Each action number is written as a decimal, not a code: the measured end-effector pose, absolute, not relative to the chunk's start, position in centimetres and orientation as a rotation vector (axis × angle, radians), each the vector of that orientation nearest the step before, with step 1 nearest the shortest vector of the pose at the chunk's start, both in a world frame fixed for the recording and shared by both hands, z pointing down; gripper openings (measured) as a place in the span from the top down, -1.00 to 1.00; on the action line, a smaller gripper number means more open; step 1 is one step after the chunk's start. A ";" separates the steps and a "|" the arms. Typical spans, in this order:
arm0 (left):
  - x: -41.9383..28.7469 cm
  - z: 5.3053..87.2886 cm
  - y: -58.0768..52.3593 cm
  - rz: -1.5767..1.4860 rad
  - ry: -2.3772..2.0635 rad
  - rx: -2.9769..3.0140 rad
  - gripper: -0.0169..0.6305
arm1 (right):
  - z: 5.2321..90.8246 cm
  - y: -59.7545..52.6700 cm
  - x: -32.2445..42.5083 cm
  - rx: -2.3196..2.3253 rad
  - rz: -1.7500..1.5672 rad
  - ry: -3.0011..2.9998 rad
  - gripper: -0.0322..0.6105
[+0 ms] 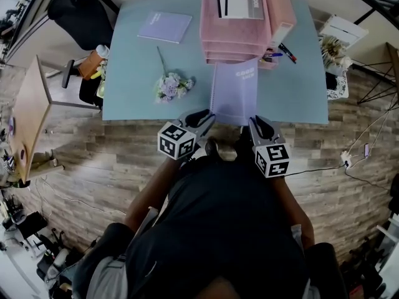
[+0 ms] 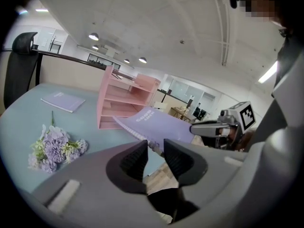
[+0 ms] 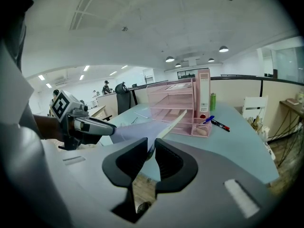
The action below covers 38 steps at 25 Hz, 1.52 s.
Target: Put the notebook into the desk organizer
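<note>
Left tool (image 1: 207, 116) & right tool (image 1: 255, 123) clamped notebook (image 1: 234, 92) by near-edge corners only — could sag, snag desk organizer (image 1: 230, 50) tray lip.

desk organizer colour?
Pink. The tiered desk organizer shows best in the head view.

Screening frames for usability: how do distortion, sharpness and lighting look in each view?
Head view: even light, bowed edges, lilac spiral notebook crisp. Left gripper view: heavy fisheye, dark corners, bright ceiling lamps. Right gripper view: same fisheye, pink mesh desk organizer sharp.
</note>
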<state>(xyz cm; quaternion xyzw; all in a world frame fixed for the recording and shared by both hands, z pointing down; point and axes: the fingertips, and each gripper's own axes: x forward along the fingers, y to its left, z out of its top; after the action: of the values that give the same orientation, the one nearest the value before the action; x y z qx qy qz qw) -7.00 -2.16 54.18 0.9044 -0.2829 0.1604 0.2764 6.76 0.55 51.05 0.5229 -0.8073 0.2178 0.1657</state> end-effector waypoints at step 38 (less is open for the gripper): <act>-6.7 57.1 -6.4 0.560 -0.832 2.535 0.48 | 57.6 -3.6 7.3 1.565 0.767 -2.316 0.75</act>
<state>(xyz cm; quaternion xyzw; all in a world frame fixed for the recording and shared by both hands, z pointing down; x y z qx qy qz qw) -6.71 -6.38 57.06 0.9098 -0.2988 0.2010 0.2064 7.25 -3.61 57.61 0.5359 -0.7932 0.2626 0.1213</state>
